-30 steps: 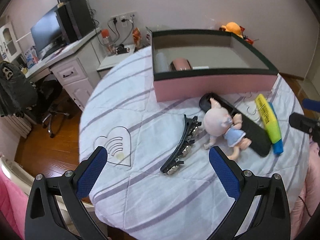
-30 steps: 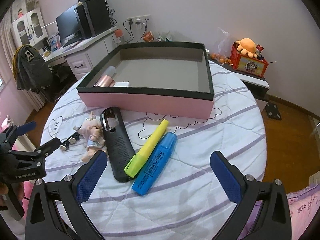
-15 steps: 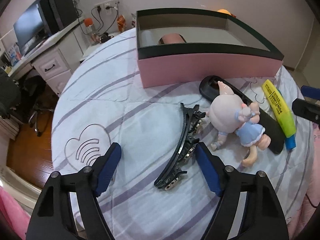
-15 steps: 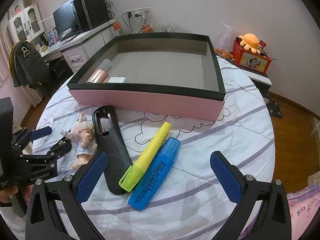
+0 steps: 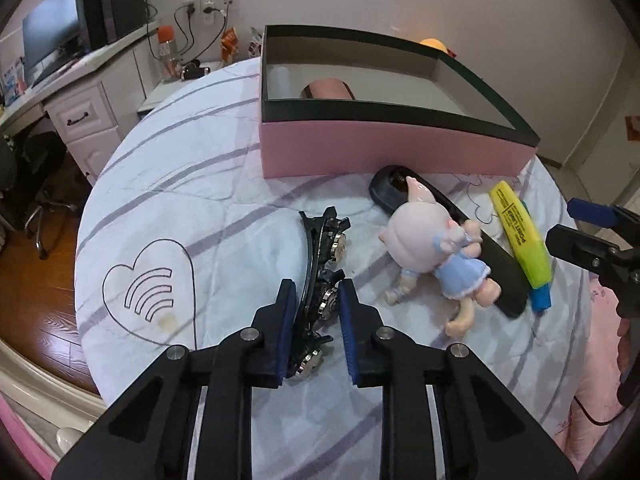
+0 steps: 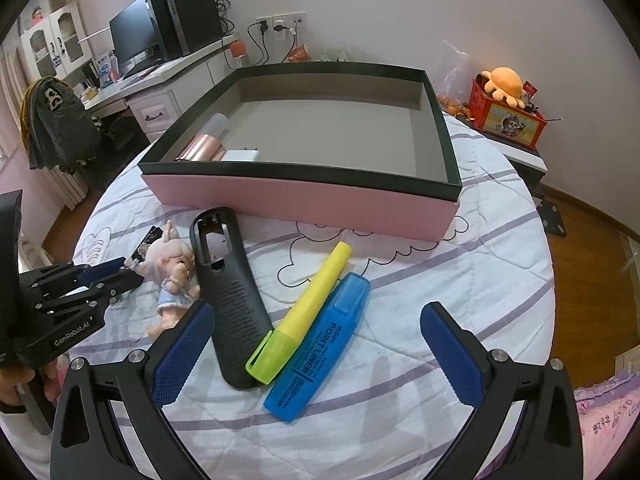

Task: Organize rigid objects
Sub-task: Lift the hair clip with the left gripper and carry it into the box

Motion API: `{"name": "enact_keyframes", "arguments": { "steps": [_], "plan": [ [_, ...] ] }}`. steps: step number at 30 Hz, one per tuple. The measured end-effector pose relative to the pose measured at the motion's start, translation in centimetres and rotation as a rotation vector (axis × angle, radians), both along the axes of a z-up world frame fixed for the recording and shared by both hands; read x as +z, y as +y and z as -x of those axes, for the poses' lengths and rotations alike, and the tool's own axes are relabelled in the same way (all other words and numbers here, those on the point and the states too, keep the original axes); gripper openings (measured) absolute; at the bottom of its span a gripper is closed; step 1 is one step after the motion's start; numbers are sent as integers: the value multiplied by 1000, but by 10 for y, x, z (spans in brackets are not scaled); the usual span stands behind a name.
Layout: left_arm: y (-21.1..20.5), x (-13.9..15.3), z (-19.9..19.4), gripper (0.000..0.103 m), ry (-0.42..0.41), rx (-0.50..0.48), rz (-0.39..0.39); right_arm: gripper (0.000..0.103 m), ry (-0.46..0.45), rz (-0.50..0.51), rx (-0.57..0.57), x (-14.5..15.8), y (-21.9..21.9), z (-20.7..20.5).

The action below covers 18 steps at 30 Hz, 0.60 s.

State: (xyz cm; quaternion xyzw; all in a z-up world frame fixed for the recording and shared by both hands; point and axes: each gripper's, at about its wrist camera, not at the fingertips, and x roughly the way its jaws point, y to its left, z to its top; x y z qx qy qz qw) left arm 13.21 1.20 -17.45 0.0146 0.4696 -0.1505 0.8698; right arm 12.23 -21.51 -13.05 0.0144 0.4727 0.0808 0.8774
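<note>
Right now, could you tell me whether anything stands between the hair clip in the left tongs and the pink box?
Nothing visible does. The left tongs straddle the hair clip, and bare quilt runs from there to the pink box. The pig doll and black remote shell lie off to the right of that path.

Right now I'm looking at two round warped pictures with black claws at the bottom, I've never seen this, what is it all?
Each picture comes from a fisheye camera on a hand-held two-finger gripper; a person holds one in each hand. The left gripper has its blue pads closed around a black hair clip with metal studs, which lies on the quilted table. The right gripper is open and holds nothing, above a yellow highlighter and a blue highlighter. Beside them lie a black remote shell and a small doll. Behind stands a pink box with a rose-gold tube inside.
</note>
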Motion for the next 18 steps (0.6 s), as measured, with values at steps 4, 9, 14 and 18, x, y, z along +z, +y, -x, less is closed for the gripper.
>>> {"name": "enact_keyframes", "arguments": {
  "steps": [4, 9, 14, 18],
  "plan": [
    [-3, 4, 7, 20, -2, -13, 11, 103, -2, -3, 4, 1, 0, 6],
    [-6, 14, 17, 18, -31, -18, 5, 103, -7, -9, 1, 4, -4, 12],
    [-6, 26, 28, 18, -54, -26, 2, 103, -22, -19, -10, 9, -9, 19],
    [-8, 43, 32, 18, -91, -28, 12, 103, -28, -28, -8, 10, -11, 23]
  ]
}}
